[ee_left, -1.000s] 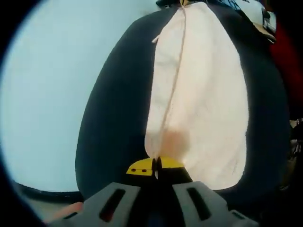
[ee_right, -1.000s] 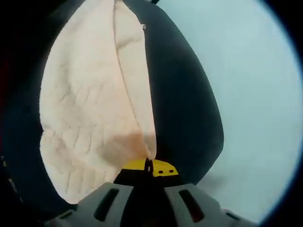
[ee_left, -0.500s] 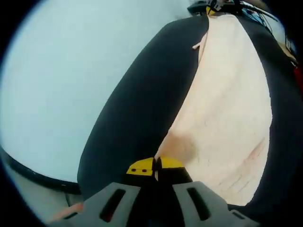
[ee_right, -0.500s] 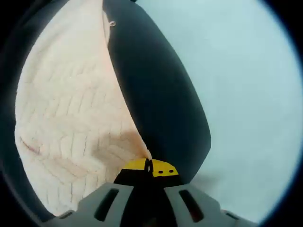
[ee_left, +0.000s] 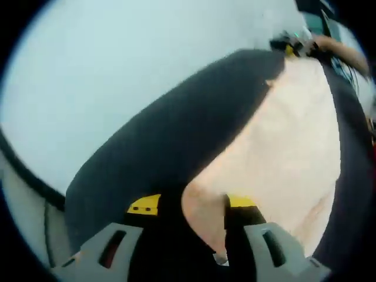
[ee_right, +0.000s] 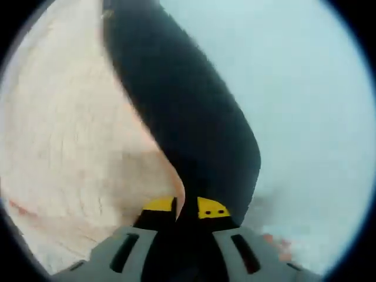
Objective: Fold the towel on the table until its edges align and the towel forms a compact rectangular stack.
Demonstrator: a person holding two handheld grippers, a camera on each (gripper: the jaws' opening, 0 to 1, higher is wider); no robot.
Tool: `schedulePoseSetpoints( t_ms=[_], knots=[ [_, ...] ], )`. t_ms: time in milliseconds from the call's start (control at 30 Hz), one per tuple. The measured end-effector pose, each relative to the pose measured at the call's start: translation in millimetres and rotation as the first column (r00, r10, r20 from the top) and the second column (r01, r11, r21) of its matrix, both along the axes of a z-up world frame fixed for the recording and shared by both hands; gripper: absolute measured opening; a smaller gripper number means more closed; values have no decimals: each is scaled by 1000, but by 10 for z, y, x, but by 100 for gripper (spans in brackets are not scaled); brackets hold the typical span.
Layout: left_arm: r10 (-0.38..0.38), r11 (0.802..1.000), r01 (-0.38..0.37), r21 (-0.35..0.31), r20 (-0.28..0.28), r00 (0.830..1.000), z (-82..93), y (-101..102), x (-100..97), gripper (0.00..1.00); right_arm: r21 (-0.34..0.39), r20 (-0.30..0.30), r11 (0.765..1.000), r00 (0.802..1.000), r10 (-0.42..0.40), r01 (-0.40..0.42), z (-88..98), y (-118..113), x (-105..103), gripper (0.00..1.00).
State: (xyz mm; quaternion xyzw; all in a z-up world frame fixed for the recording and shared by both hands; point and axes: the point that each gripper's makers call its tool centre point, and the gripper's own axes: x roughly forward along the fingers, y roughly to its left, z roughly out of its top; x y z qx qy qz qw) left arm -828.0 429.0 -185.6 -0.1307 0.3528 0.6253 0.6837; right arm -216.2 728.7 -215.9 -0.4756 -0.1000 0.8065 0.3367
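Whereas both claws pinched towel corners shut half a second ago, the left claw [ee_left: 194, 205] now gapes wide and the right claw [ee_right: 185, 207] stands narrowly parted; the towel [ee_left: 288, 153] lies at frame right on the dark tabletop [ee_left: 176, 141], corners apparently being released

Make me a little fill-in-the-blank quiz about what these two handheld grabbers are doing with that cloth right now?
1. The towel is a pale ____ colour.
2. It lies on a ____ mat over a light table.
3. In the left gripper view, the left gripper has its jaws ____, with a towel corner between them.
4. The tips of the right gripper are coloured ____.

Missing words: peach; black; open; yellow
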Motion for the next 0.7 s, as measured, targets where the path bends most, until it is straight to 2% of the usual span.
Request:
schedulePoseSetpoints(
  t_ms=[67, 100, 133, 200, 233, 267, 300, 333, 367, 400, 433, 467, 533, 600, 700],
  knots=[
    [66, 991, -75, 113, 87, 994, 213, -29, -110, 38, -35, -124, 999, 991, -43, 39, 125, -153, 34, 28],
    [82, 983, -100, 152, 119, 989, 305, -90, -135, 37, -42, -151, 998, 987, -53, 47, 190, -196, 80, 33],
    [85, 980, -104, 170, 114, 990, 367, -159, -159, 36, -41, -168, 997, 983, -75, 69, 256, -219, 139, 37],
    [41, 983, -43, 181, 14, 999, 455, -326, -131, 36, 39, -169, 997, 984, -53, 61, 467, -247, 205, 32],
    [-28, 983, 39, 180, -62, 998, 490, -417, -27, 35, 74, -165, 997, 986, -17, 29, 560, -305, 194, 30],
    [-115, 975, 141, 173, -152, 982, 537, -505, 46, 35, 88, -156, 996, 988, 0, 14, 604, -363, 203, 31],
    [-170, 966, 204, 156, -208, 963, 549, -594, 143, 35, 122, -137, 992, 990, 29, -12, 687, -520, 215, 31],
    [-221, 955, 262, 141, -249, 943, 545, -710, 336, 34, 144, -128, 989, 991, 49, -30, 734, -598, 217, 31],
    [-256, 947, 296, 126, -259, 931, 520, -809, 470, 32, 183, -129, 982, 989, 71, -47, 818, -688, 223, 31],
    [-276, 942, 315, 113, -270, 922, 502, -870, 542, 32, 213, -172, 977, 984, 45, -8, 909, -803, 265, 30],
    [-301, 934, 344, 99, -301, 905, 482, -960, 698, 32, 206, -195, 978, 980, 32, 9, 918, -861, 277, 25],
    [-333, 919, 380, 104, -311, 890, 458, -983, 702, 32, 207, -193, 978, 979, 62, -21, 904, -1017, 272, 23],
    [-390, 901, 428, 70, -299, 871, 333, -1132, 891, 32, 251, -187, 964, 972, 142, -92, 883, -1295, 238, 22],
    [-418, 888, 458, 37, -348, 839, 247, -1230, 995, 33, 273, -118, 951, 976, 182, -144, 790, -1481, 285, 23],
    [-420, 891, 454, -21, -424, 803, 125, -1322, 1067, 34, 248, -6, 944, 974, 228, -219, 576, -1668, 366, 35]
  ],
)
